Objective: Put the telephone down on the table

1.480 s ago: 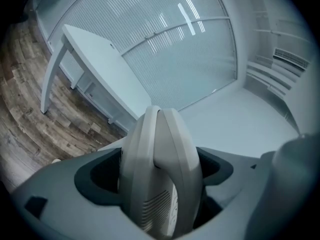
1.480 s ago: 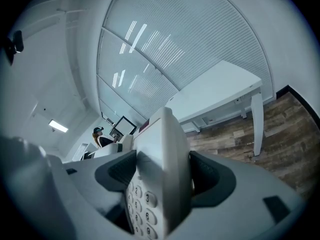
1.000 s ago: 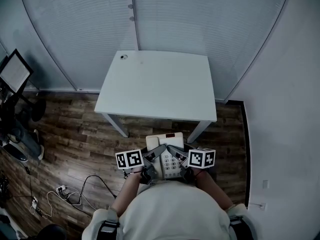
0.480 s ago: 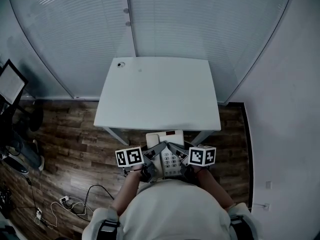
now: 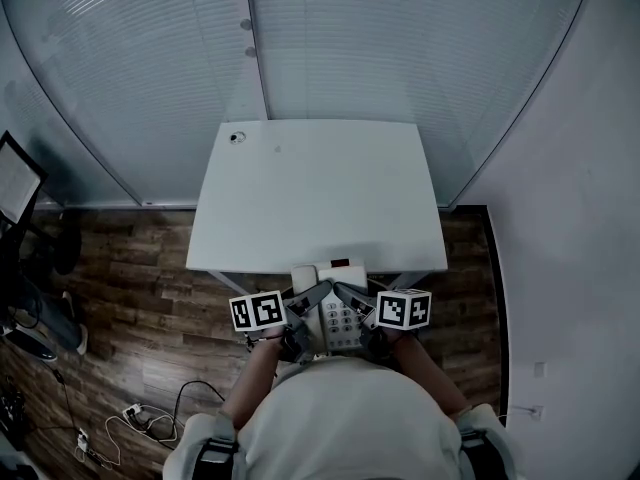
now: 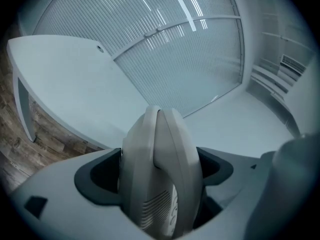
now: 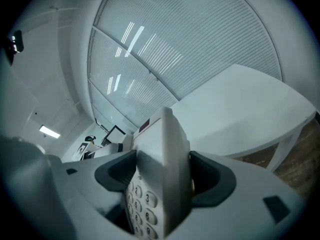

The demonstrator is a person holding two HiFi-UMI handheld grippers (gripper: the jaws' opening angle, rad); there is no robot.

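I read this as an office: a white table [image 5: 320, 193] with a cable grommet [image 5: 237, 137] at its far left corner, glazed partition walls [image 5: 400, 58] with blinds, wood-look flooring [image 5: 130, 268], a monitor [image 5: 15, 180] at left, and a desk telephone [image 5: 340, 320].

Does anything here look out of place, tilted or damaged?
Nothing stands out. The telephone is held squarely, with the left gripper and right gripper shut on its sides and the handset seated, at the near edge of the white table.
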